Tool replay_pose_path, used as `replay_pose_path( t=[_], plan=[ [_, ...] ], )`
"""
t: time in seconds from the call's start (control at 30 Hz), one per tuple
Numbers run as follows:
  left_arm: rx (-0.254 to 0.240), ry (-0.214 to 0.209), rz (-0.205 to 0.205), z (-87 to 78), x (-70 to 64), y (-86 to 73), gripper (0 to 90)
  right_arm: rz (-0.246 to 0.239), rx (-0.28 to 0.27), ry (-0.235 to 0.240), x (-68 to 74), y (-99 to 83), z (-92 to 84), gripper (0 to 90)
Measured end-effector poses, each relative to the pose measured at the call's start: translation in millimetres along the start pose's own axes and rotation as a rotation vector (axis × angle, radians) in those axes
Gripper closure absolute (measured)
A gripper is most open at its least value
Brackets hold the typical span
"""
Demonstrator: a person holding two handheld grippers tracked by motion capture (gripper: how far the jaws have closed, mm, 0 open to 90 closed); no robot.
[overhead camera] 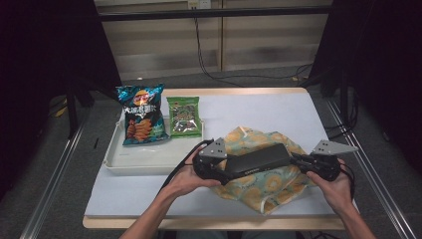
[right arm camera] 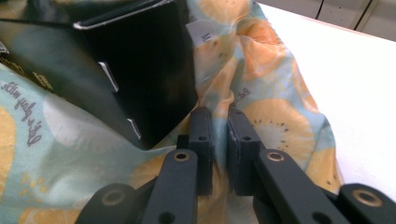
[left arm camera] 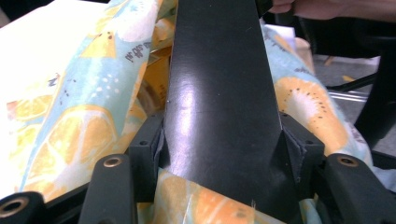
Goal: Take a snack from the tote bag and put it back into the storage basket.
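High view: a long black box [overhead camera: 259, 160] lies across a fruit-print cloth bag [overhead camera: 259, 191] on the bench [overhead camera: 259, 107].

Left gripper view: the left hand-held gripper [left arm camera: 222, 149] clamps the box end.

Right gripper view: the right hand-held gripper [right arm camera: 220, 140] pinches bag fabric beside the box. Bagging seems underway; next, probably widen the mouth and slide the box in.

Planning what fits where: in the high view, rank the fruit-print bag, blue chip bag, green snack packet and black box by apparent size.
1. Fruit-print bag
2. Blue chip bag
3. Black box, close to the chip bag, so unsure
4. Green snack packet
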State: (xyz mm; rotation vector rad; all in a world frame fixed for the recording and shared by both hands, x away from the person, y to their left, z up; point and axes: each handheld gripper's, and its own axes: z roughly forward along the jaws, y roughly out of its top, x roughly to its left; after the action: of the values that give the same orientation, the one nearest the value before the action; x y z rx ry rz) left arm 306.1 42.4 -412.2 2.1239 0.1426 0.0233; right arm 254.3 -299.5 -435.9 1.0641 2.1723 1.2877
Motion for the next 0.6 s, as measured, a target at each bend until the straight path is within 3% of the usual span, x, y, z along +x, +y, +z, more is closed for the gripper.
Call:
replay_pose_path(
  t=[0.17,0.3,0.47,0.6],
  plan=[
    [-0.036,-0.017,-0.003,-1.2,-0.4,2.2,43.1,-0.008,0.026,0.019,3.3,-2.2,5.0,81.6],
    [-0.037,-0.014,0.0,-1.7,-0.2,3.9,43.1,-0.006,0.018,0.03,4.0,-1.0,4.1,80.1],
    [-0.044,-0.024,-0.006,-4.8,1.9,3.9,43.1,-0.002,-0.022,0.039,1.6,3.6,-11.0,63.2],
    [-0.053,-0.026,-0.006,-8.0,4.8,0.5,43.1,-0.032,-0.044,0.065,1.1,6.7,-25.6,49.7]
  ],
)
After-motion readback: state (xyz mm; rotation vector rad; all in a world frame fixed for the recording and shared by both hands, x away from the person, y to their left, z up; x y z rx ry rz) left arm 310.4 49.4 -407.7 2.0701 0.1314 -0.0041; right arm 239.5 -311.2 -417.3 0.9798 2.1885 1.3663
